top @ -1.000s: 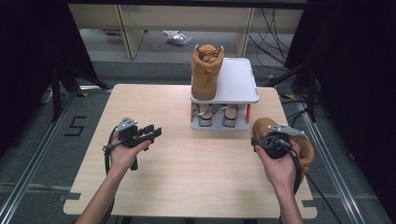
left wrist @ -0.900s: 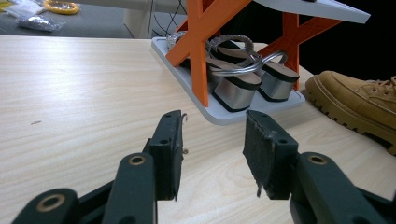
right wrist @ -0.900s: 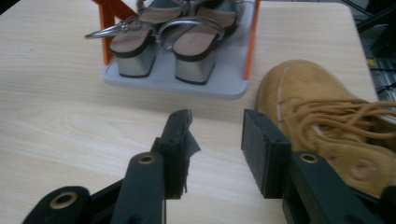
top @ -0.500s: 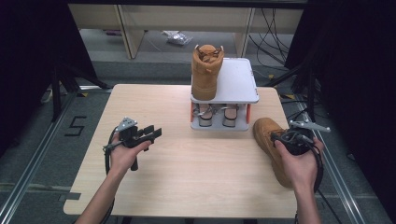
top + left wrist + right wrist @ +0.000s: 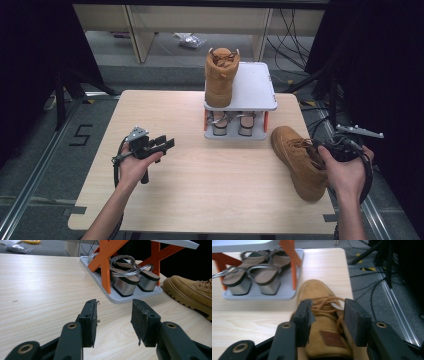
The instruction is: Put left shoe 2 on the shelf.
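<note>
Right tongs [image 5: 328, 315] astride tan boot [image 5: 322, 322]

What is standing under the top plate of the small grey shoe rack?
On the lower tray of the grey shoe rack stands a pair of silver block-heeled sandals. In the high view the top plate covers most of them.

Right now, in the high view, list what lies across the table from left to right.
Left gripper → boot on the rack → rack with sandals underneath → boot on the table → right gripper, its jaws just opening, at that boot's collar.
</note>
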The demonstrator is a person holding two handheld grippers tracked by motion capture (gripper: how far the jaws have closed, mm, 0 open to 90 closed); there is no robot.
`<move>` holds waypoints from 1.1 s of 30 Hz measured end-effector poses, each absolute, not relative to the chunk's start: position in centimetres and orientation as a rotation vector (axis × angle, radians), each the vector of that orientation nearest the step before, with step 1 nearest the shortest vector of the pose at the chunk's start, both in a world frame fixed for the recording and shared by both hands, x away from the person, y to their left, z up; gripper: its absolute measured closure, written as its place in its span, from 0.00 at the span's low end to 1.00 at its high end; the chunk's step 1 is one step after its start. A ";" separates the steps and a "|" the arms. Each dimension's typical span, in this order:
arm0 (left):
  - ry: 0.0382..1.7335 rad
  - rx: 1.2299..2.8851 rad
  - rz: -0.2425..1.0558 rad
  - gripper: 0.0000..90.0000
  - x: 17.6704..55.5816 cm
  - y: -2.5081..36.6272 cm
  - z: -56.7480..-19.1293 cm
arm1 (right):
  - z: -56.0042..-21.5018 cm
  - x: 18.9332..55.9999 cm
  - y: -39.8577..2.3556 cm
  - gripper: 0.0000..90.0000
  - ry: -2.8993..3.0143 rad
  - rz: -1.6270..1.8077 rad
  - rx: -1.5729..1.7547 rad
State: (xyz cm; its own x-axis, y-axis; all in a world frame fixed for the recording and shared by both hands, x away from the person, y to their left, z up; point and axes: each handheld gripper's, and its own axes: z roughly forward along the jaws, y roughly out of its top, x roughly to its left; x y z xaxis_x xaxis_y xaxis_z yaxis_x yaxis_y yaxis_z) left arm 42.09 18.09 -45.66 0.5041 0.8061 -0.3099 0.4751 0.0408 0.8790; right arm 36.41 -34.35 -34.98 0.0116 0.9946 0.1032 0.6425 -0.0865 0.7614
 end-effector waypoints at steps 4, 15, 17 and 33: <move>1.124 1.606 0.361 0.61 42.1 18.1 -45.7 | -35.1 36.9 -36.0 0.63 1.708 0.838 1.764; 1.122 1.609 0.363 0.61 42.0 18.0 -45.6 | -36.7 37.3 -37.5 0.61 1.834 0.634 1.960; 1.120 1.607 0.361 0.61 42.0 17.9 -45.6 | -37.1 37.5 -37.4 0.61 1.828 0.589 2.041; 1.128 1.611 0.357 0.61 42.0 17.9 -45.8 | -38.7 39.8 -38.2 0.64 1.993 0.426 2.086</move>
